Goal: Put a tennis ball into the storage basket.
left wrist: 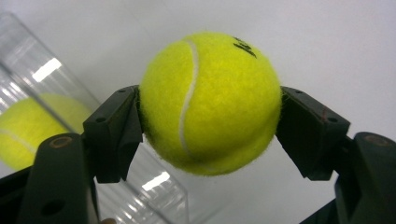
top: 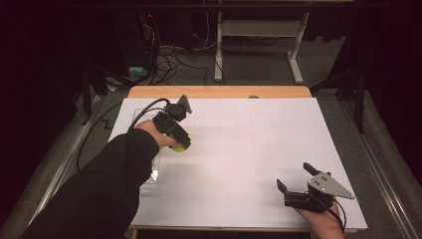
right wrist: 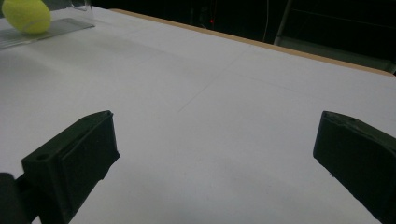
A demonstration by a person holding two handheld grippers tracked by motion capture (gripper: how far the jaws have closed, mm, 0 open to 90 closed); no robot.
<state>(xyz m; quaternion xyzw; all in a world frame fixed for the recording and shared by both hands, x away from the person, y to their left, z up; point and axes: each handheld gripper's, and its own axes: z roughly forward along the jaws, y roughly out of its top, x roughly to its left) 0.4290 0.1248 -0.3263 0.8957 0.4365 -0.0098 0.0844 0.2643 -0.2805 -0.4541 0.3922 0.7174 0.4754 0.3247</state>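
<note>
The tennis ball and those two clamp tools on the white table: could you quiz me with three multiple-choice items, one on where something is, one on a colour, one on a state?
1. Where is the tennis ball?
A. Between the jaws of the left gripper
B. Loose at the middle of the table
C. Between the jaws of the right gripper

2. What colour is that ball?
A. Orange
B. Yellow-green
C. White

3. How does the right gripper stand?
A. Shut on a ball
B. Shut with nothing in it
C. Open, with nothing between its jaws

Answers:
1 A: the left gripper view has a black jaw pressed on each side of the ball.
2 B: its felt is bright yellow-green with a white seam.
3 C: the right gripper view has its jaws wide apart over the bare white table.
</note>
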